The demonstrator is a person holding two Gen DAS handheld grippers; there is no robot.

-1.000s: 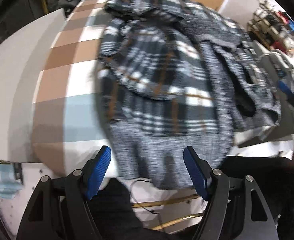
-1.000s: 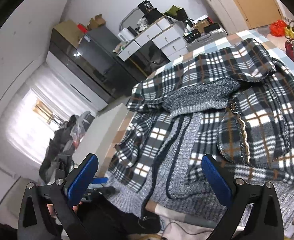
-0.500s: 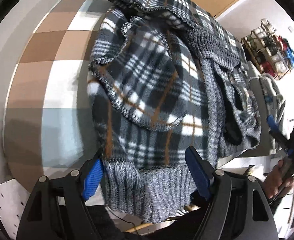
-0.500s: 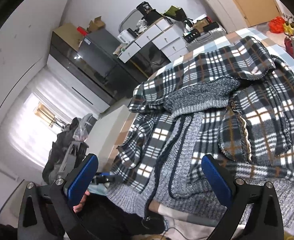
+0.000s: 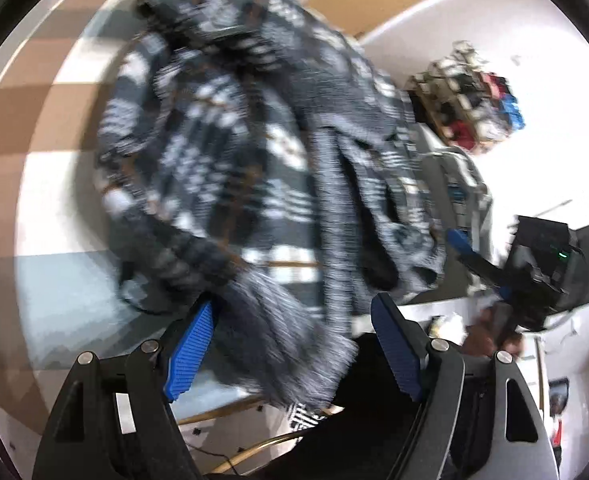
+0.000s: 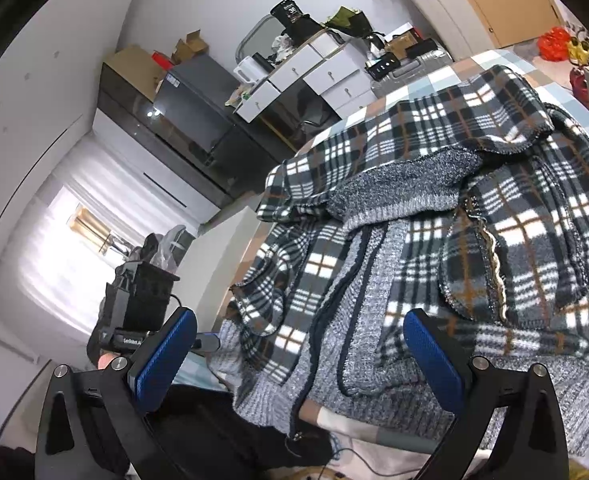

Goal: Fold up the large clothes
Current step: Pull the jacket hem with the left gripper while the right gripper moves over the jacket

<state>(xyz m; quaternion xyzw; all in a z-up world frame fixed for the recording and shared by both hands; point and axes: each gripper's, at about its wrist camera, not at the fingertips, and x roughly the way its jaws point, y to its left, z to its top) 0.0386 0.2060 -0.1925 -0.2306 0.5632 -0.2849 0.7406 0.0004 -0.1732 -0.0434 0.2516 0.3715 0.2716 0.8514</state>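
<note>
Checkered desk (image 6: 446, 76) in tan, white and pale blue takes up most of the view. A plaid fleece jacket (image 6: 506, 184) with a grey knit lining lies crumpled across it, its grey hem (image 5: 290, 352) hanging over the near edge. Left hand-held gripper (image 5: 294, 348) is released, blue pads spread either side of that hem, not pinching it. Left view is pretty blurry. Right hand-held gripper (image 6: 294, 356) is spread wide too, hovering over the jacket's near edge, grasping nothing.
</note>
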